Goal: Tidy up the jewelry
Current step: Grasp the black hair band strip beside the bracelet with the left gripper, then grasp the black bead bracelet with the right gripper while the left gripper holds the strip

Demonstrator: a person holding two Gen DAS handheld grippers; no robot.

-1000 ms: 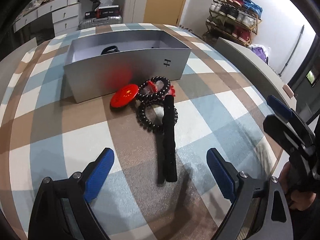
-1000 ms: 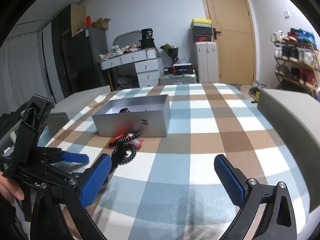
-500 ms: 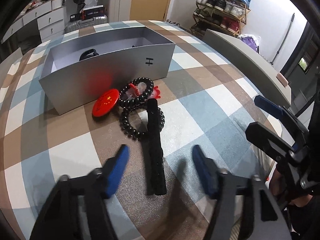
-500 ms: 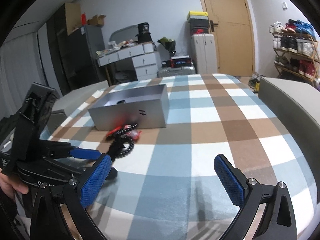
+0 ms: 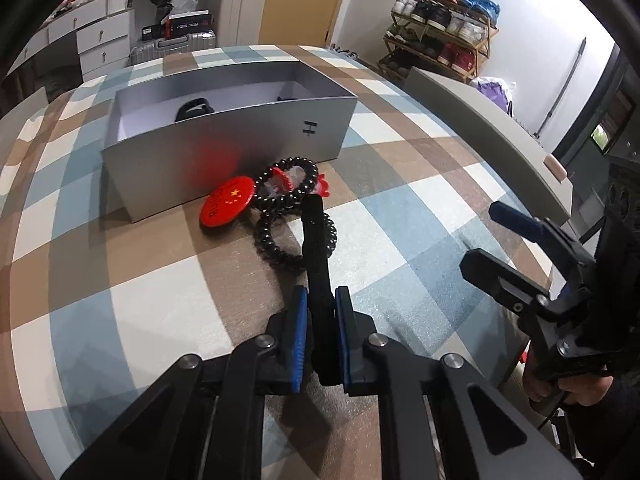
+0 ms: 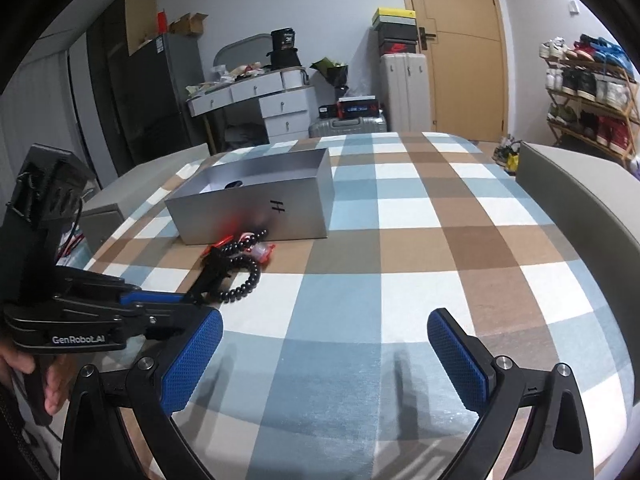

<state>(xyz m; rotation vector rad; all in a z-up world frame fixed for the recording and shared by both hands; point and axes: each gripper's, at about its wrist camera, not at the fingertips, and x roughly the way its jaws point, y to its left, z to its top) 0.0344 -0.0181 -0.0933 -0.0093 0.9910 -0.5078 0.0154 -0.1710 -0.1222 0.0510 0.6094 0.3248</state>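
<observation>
Left gripper: clamped on black strap, its near end hidden between pads.
Right gripper: wide, empty.
Grey box: contents mostly hidden.

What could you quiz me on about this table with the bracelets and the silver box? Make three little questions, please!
1. True or false: the left gripper is shut on the black strap.
2. Which lies nearest the silver box: (A) the red badge, (B) the right gripper?
3. Fill in: the right gripper's jaws stand ____ with nothing between them.

Key: 1 true; 2 A; 3 open.
</observation>
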